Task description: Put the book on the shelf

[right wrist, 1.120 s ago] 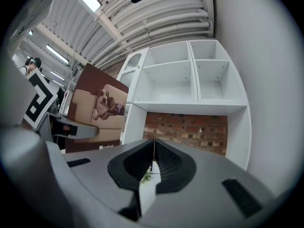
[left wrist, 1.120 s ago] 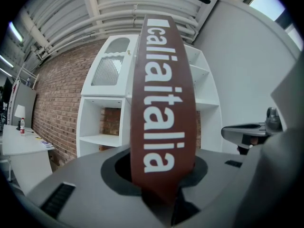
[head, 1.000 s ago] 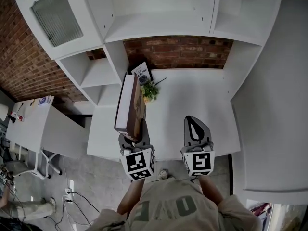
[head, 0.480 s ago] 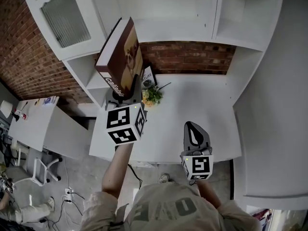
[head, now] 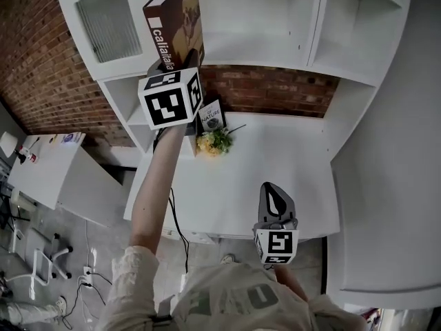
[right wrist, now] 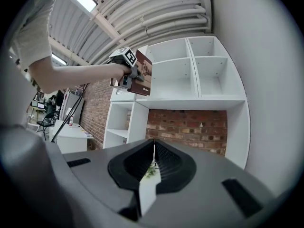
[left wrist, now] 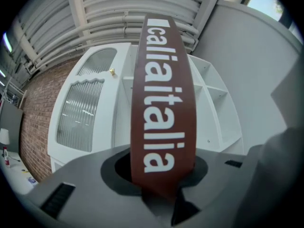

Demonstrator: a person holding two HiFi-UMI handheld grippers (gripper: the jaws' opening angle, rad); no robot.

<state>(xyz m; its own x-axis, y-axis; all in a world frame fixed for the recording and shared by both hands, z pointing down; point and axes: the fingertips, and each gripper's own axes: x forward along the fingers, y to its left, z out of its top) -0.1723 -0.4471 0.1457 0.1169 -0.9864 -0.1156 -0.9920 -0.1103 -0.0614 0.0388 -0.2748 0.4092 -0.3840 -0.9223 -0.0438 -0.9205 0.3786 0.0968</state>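
Observation:
A brown book (head: 173, 26) with white spine lettering stands upright in my left gripper (head: 171, 66), raised on an outstretched arm in front of the white shelf unit (head: 255, 47), near its upper left compartments. In the left gripper view the spine (left wrist: 164, 103) rises from between the jaws, and my left gripper (left wrist: 164, 189) is shut on its lower end. The right gripper view shows the book (right wrist: 144, 75) level with the upper shelf board (right wrist: 190, 101). My right gripper (head: 275, 190) hovers low over the white desk, shut and holding nothing; its jaws (right wrist: 153, 152) meet in a thin line.
On the white desk (head: 289, 164) stand a small plant (head: 213, 141) and a propped card (head: 211, 114) against the brick back wall. A glass-door cabinet (head: 103, 19) sits left of the open shelves. A separate white table (head: 41, 178) stands at the far left.
My left gripper has lifted the book from just above the desk up and away to the height of the upper shelves. The right gripper has stayed over the desk's front edge.

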